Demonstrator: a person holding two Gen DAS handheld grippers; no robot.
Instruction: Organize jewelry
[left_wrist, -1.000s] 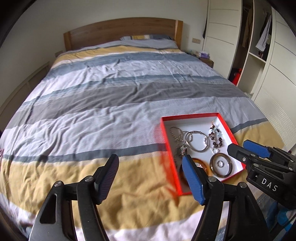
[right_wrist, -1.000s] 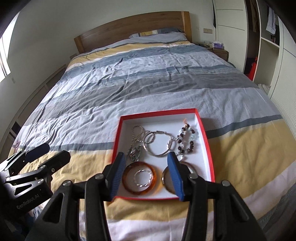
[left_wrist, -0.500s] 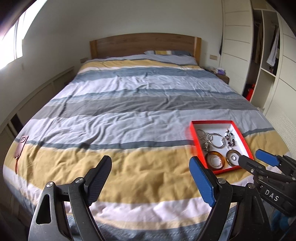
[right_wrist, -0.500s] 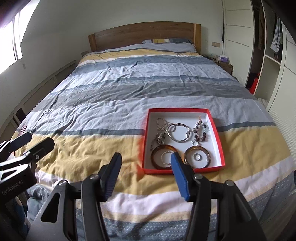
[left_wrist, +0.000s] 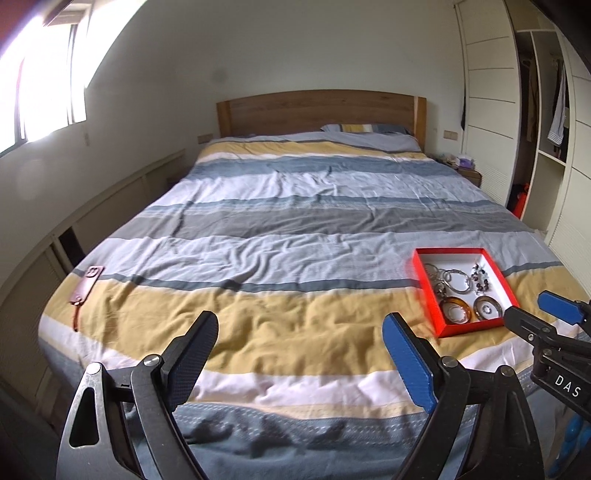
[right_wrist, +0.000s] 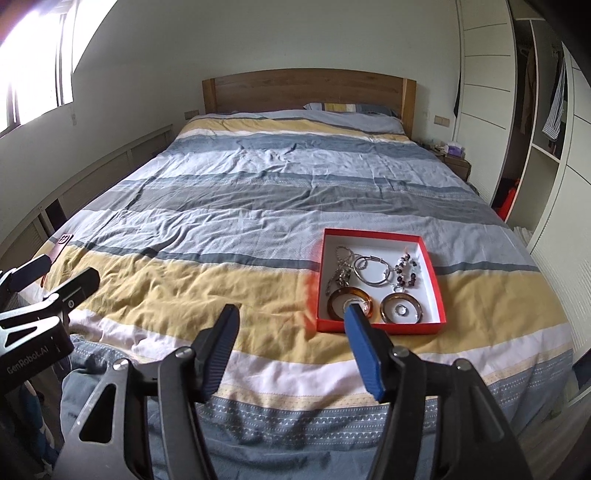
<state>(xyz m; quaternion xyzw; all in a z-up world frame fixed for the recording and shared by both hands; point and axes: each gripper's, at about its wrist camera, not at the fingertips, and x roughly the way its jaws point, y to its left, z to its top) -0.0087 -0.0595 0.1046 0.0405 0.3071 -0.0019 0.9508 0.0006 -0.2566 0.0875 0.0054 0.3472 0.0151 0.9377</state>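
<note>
1. Left hand-held gripper (left_wrist: 299, 350): lower centre of left wrist view, jaws spread wide, grasping nothing; one black pad, one blue pad. Hangs over the foot end of the bed (left_wrist: 295, 229), above yellow and white stripes.
2. Right hand-held gripper (right_wrist: 291, 343): lower centre of right wrist view, jaws also apart, nothing between them. Blue fingertip overlaps the near edge of the red box (right_wrist: 434, 284) in frame; cannot tell if touching.
3. Red box w/ white inside sits on the bed, right of centre in right wrist view, mid-right in left wrist view (left_wrist: 424, 288). Lies on a yellow stripe, far edge reaching a grey-blue stripe.
4. Box contents, right wrist view: amber bangle (right_wrist: 338, 295) at near left, small ring inside it partly hidden by the blue finger; brown bangle (right_wrist: 386, 308) at near right w/ small silver ring (right_wrist: 400, 310) in its middle; large silver hoop (right_wrist: 373, 271) mid box; chain (right_wrist: 341, 264) at far left; beaded bracelet (right_wrist: 408, 273) at far right. All inside the box, some overlapping.
5. Brown leather pouch (left_wrist: 85, 286) at left edge of bed, left wrist view, well apart from the box.
6. Wooden headboard (left_wrist: 319, 110) upper centre; open wardrobe (left_wrist: 546, 122) w/ hanging clothes at right; window (left_wrist: 40, 81) upper left.
7. Each gripper shows in the other's view: right one at lower right edge, left one at lower left edge.
</note>
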